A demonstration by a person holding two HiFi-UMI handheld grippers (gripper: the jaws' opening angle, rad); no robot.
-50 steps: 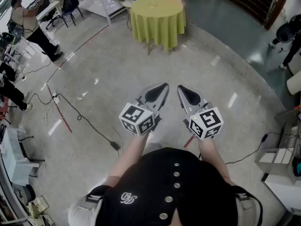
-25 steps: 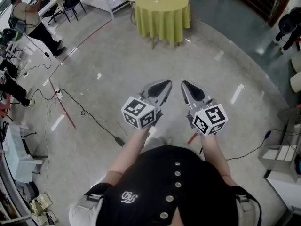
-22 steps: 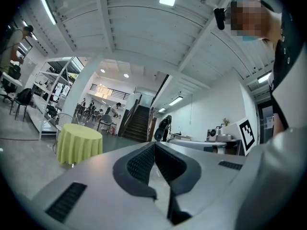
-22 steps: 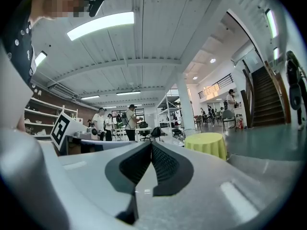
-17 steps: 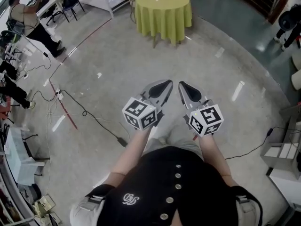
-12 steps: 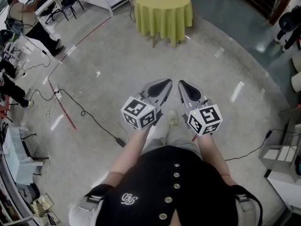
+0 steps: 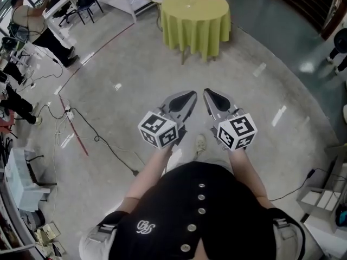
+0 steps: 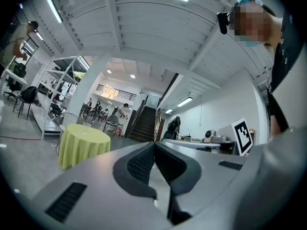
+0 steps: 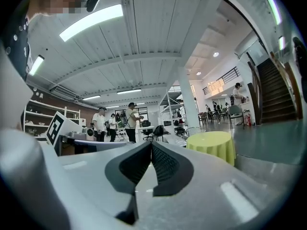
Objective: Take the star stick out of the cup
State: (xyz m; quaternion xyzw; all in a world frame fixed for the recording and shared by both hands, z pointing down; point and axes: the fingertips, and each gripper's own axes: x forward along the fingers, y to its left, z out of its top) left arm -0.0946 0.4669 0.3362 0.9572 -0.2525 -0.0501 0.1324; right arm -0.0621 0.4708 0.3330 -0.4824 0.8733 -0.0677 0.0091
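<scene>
Star stick and cup show in no view; perhaps they wait on the far green-draped bench (image 7: 196,23). My left claw (image 7: 188,96) and right claw (image 7: 208,93) are pressed closed and empty, held side by side, nothing within reach.

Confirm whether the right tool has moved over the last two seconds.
Yes. The right tool, shut and empty, has been carried forward: its gap to the green-clothed table is smaller than before.

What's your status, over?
Left gripper and right gripper both shut, empty, held side by side. Cup and star stick not in view. Round table with yellow-green cloth ahead, grey floor between; black cable off to the left.
</scene>
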